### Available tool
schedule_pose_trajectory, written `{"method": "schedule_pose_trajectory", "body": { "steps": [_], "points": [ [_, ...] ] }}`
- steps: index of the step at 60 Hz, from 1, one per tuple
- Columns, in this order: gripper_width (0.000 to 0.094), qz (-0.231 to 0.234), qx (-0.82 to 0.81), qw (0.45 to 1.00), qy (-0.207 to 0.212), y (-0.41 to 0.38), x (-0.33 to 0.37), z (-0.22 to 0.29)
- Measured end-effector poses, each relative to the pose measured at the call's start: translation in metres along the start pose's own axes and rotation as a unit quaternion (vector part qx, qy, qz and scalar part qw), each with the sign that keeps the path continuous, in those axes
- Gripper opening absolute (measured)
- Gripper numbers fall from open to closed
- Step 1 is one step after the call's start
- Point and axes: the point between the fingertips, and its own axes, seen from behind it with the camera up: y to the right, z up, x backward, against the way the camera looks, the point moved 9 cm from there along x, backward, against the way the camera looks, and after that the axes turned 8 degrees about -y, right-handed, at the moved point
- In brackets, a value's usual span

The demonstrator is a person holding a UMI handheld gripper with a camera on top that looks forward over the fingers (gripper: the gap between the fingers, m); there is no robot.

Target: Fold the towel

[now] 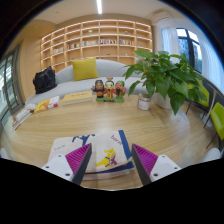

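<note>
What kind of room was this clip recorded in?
Probably a living room or lounge: a white sofa with a yellow cushion, wall shelving behind it, and a leafy potted plant on the wooden table. The gripper is open above a towel.

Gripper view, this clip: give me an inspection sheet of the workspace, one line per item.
Surface: light wooden tabletop, broad bare stretch in the middle.
Job's things: white towel with colourful printed pattern, lying flat just ahead of and between the fingers; fold state unclear.
Clutter: leafy green potted plant far right; small stuffed toys at the far edge; small colourful items far left.
Grippers: gripper open, purple pads apart above the towel, nothing held.
Cables: nothing seen.
Surroundings: white sofa with yellow cushion, wooden wall shelves, window at right.
</note>
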Motion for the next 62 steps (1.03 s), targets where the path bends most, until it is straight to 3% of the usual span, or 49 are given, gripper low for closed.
{"method": "schedule_pose_trajectory", "body": {
  "steps": [10,39,62],
  "points": [
    [0.0850,-0.008,0.017,1.000,0.023,0.014,0.047,-0.006],
    [0.0850,0.017,0.059,0.997,0.040,-0.014,0.202,-0.050],
    [0.0850,0.028,0.068,0.995,0.071,-0.018,0.261,-0.063]
  ]
}}
